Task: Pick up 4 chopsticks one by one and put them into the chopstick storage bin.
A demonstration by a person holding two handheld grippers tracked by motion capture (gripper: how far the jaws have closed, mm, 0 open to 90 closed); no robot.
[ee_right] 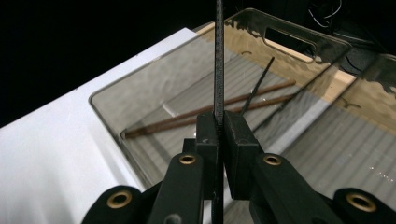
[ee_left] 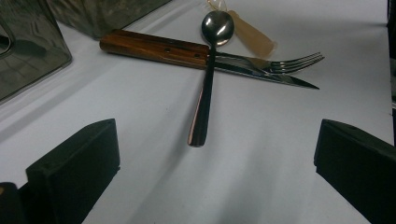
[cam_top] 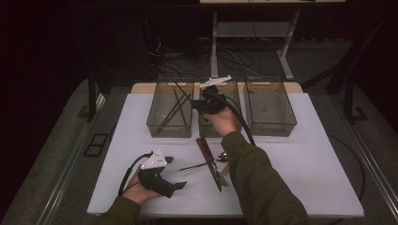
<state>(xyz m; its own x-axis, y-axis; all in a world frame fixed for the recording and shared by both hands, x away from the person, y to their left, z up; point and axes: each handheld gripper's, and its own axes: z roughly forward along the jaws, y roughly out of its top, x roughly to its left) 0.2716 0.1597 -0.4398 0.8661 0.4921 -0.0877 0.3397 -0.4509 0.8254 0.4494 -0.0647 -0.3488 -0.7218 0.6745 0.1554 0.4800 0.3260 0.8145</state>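
1. Jaws of the right gripper are pressed together on a thin black chopstick, which rises straight up between the pads and runs out of the top of the right gripper view.
2. Seen from the high view, the right gripper hangs over the gap between the left bin and the middle bin, well above the white table.
3. Below the held chopstick, the left bin holds brown chopsticks lying slantwise and another dark stick across them.
4. The left gripper rests low near the table's front edge, held in the person's left hand; its jaws stand wide apart with nothing between them.
5. Ahead of those jaws a spoon lies across a wooden-handled knife, with a fork beside the blade; none of these touches the left gripper.
6. The right bin stands just beside the middle one.
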